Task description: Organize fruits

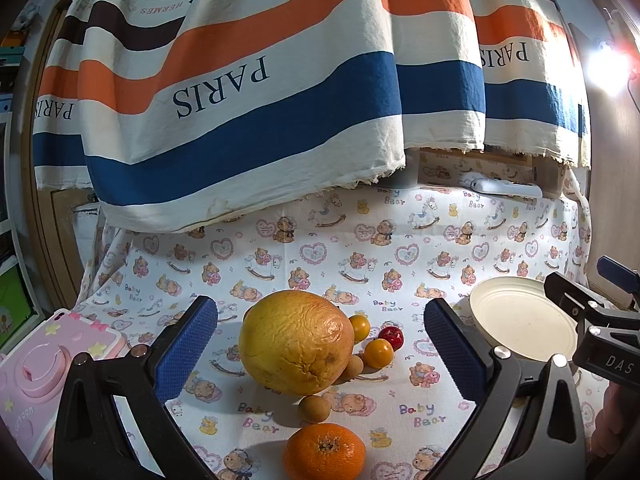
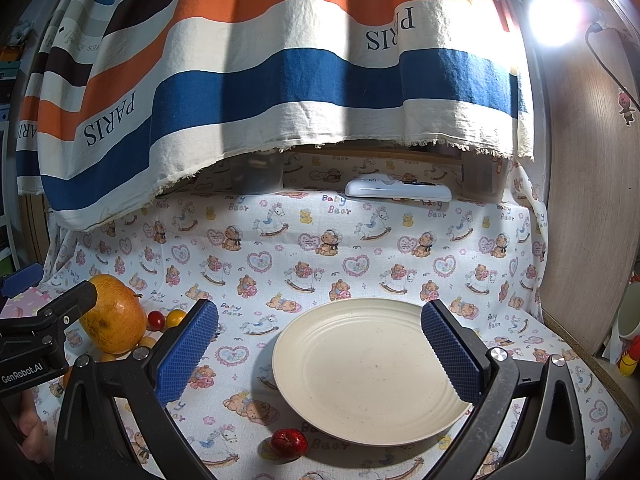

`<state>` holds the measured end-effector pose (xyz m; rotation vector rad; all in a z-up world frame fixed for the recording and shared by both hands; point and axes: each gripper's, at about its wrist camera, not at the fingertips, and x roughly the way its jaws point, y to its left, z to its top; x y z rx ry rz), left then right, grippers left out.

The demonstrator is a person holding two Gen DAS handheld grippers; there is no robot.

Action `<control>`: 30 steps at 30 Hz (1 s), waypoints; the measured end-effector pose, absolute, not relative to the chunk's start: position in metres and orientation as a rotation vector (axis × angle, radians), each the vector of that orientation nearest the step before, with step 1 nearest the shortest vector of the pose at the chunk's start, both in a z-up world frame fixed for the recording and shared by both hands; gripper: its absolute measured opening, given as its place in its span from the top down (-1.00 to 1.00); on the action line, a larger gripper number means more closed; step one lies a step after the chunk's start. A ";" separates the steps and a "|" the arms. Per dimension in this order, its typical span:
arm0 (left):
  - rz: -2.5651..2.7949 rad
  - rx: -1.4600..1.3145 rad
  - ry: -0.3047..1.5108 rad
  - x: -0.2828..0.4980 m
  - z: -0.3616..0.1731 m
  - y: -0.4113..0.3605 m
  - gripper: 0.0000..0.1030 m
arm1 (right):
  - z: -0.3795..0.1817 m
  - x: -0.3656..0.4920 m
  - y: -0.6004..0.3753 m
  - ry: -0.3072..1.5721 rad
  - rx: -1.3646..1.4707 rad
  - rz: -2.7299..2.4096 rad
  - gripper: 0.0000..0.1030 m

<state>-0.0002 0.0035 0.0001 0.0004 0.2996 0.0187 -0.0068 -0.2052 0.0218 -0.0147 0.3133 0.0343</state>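
A big yellow-orange grapefruit (image 1: 297,342) lies on the bear-print cloth, right between the open fingers of my left gripper (image 1: 320,354). Around it lie a mandarin (image 1: 325,451), two brown longans (image 1: 314,409), two yellow cherry tomatoes (image 1: 378,353) and a small red fruit (image 1: 391,336). The cream plate (image 1: 520,320) sits to the right and holds nothing. My right gripper (image 2: 320,354) hovers open over the plate (image 2: 368,372), nothing in it. Another small red fruit (image 2: 289,443) rests by the plate's near left rim. The grapefruit (image 2: 114,318) shows at the left of the right wrist view.
A striped "PARIS" cloth (image 1: 248,92) hangs over the back. A white remote-like device (image 2: 398,190) lies at the far edge. A pink toy case (image 1: 36,372) stands at the left. A wooden panel (image 2: 584,216) bounds the right side, with a bright lamp (image 2: 554,18) above.
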 end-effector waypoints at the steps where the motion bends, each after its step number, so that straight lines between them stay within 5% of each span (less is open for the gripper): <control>1: 0.019 0.000 0.299 0.000 0.000 0.004 -0.99 | 0.022 -0.007 -0.205 0.313 -0.014 0.034 -0.99; 30: 0.000 -0.018 0.276 -0.009 0.003 0.013 -0.99 | 0.021 -0.005 -0.203 0.332 -0.029 0.048 -0.99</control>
